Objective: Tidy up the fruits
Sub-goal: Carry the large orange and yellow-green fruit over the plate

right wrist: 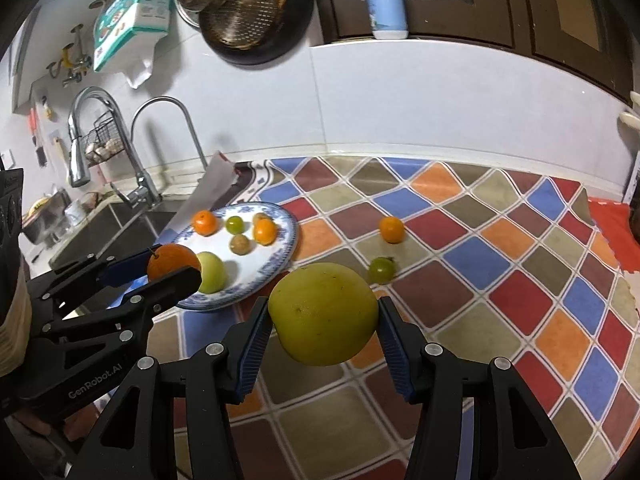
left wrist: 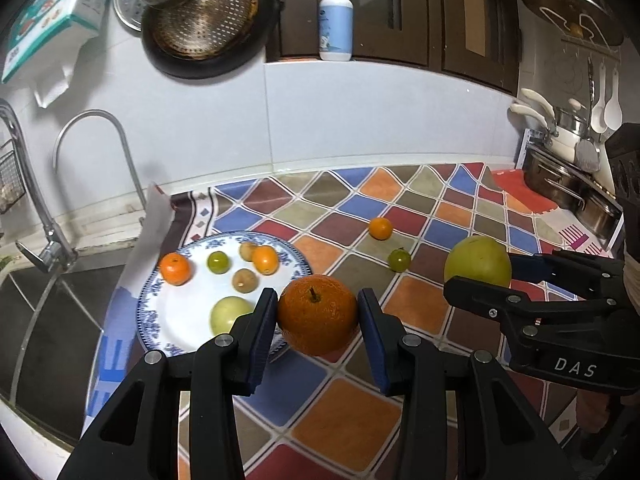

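My left gripper (left wrist: 318, 314) is shut on a large orange (left wrist: 318, 314), held above the counter just right of the blue-rimmed white plate (left wrist: 188, 320). My right gripper (right wrist: 323, 316) is shut on a big yellow-green fruit (right wrist: 323, 314), lifted off the patterned mat. The plate (right wrist: 276, 256) carries several small fruits: tangerines, a green one, brown ones and a pale green apple (left wrist: 228, 314). On the mat a small orange fruit (left wrist: 380, 228) and a small green fruit (left wrist: 399, 260) lie loose. Each gripper shows in the other's view, the right gripper (left wrist: 478, 270) and the left gripper (right wrist: 174, 268).
A sink (left wrist: 44, 320) with curved taps (left wrist: 96, 136) lies left of the plate. Pans and a strainer (left wrist: 208, 16) hang on the white wall, with a pump bottle (left wrist: 336, 24) on the ledge. Steel pots (left wrist: 568, 184) stand at the far right edge of the colourful mat (left wrist: 420, 208).
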`<state>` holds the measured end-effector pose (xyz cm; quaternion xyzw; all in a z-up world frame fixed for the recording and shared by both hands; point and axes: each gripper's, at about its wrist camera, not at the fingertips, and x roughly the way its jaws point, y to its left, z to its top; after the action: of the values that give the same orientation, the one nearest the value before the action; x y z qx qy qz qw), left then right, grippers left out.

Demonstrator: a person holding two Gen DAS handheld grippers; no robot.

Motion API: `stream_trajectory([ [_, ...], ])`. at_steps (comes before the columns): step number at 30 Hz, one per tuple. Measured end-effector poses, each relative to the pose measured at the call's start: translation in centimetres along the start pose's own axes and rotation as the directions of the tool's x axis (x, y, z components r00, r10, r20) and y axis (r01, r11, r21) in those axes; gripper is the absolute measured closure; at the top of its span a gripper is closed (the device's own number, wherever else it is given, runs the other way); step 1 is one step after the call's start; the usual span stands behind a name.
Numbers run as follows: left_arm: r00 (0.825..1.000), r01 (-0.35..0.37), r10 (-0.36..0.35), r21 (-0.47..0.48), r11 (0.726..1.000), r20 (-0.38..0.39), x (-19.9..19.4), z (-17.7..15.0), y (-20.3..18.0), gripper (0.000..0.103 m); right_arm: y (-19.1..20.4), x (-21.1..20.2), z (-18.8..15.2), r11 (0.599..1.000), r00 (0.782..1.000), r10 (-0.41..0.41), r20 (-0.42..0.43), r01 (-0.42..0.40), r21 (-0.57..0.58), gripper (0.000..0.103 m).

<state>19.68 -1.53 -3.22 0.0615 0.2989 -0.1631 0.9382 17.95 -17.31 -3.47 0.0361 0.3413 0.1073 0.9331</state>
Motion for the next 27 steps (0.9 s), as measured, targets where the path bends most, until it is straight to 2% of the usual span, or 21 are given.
stream_trajectory([
  [14, 0.999, -0.026, 0.026, 0.008, 1.000, 0.041, -2.4, -0.2, 4.5, 0.062, 4.8, 0.7, 0.9, 1.000, 0.999, 0.025, 0.030, -0.025, -0.016, 0.049],
  [27, 0.999, -0.041, 0.041, -0.004, 0.999, 0.024, -1.2, -0.3, 8.6, 0.062, 8.3, 3.5, 2.4, 0.999, 0.999, 0.041, 0.022, -0.040, -0.033, 0.049],
])
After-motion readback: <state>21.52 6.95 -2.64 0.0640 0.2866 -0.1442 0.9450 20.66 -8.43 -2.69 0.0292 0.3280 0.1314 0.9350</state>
